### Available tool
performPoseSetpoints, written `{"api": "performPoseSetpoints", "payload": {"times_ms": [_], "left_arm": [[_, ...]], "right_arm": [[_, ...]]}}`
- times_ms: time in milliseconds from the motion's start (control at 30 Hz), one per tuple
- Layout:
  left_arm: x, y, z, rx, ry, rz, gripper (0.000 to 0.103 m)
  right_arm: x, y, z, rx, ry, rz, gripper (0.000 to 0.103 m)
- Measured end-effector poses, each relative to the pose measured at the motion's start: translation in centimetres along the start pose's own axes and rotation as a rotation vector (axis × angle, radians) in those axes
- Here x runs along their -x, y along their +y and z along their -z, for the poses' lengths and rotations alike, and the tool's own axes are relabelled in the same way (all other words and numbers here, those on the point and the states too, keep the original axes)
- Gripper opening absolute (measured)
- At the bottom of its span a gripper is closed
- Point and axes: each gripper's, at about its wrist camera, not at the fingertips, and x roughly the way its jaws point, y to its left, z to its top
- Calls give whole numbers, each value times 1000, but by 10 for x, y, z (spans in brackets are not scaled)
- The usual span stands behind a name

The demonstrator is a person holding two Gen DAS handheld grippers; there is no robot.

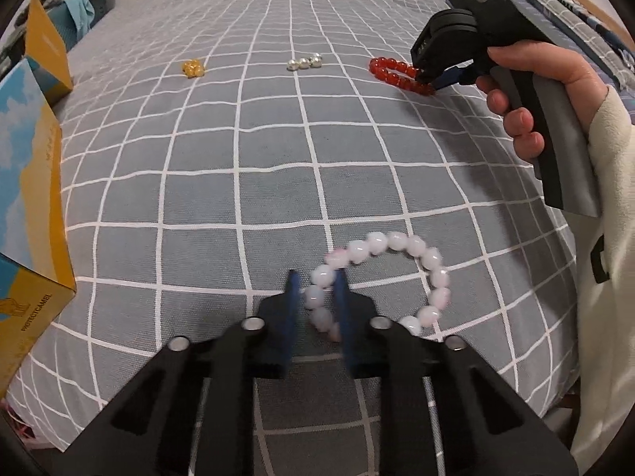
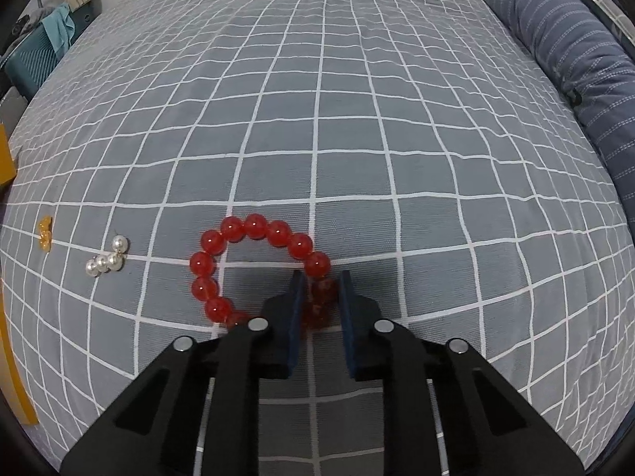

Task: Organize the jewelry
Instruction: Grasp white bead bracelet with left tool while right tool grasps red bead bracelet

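A white and pale pink bead bracelet (image 1: 397, 240) lies on the grey checked bedsheet (image 1: 238, 139). My left gripper (image 1: 317, 277) points down at it and is shut on the beads of its left side. A red bead bracelet (image 2: 254, 226) lies further back on the sheet, and my right gripper (image 2: 320, 277) is shut on the beads at its near right side. In the left wrist view the right gripper (image 1: 430, 79), held by a hand, tips down onto the red bracelet (image 1: 391, 65).
A small cluster of pearls (image 1: 303, 62) (image 2: 105, 261) and a gold piece (image 1: 193, 68) (image 2: 45, 234) lie left of the red bracelet. Yellow and blue boxes (image 1: 27, 182) stand along the left edge. A rolled blue striped blanket (image 2: 575, 79) lies at the right.
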Motion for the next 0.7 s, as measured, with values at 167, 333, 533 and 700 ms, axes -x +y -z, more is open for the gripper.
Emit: {"api": "performPoseSetpoints", "payload": {"times_ms": [167, 333, 533, 700], "left_arm": [[2, 3, -1, 14, 10, 29, 11], [7, 5, -3, 14, 14, 45, 11], [17, 3, -10, 6, -1, 63, 11], [29, 1, -22, 7, -17, 77, 11]], "right_arm": [[2, -3, -1, -18, 5, -8, 13], [6, -6, 1, -22, -4, -26, 13], [14, -11, 4, -39, -14, -51, 13], [25, -12, 5, -38, -30, -70, 13]]}}
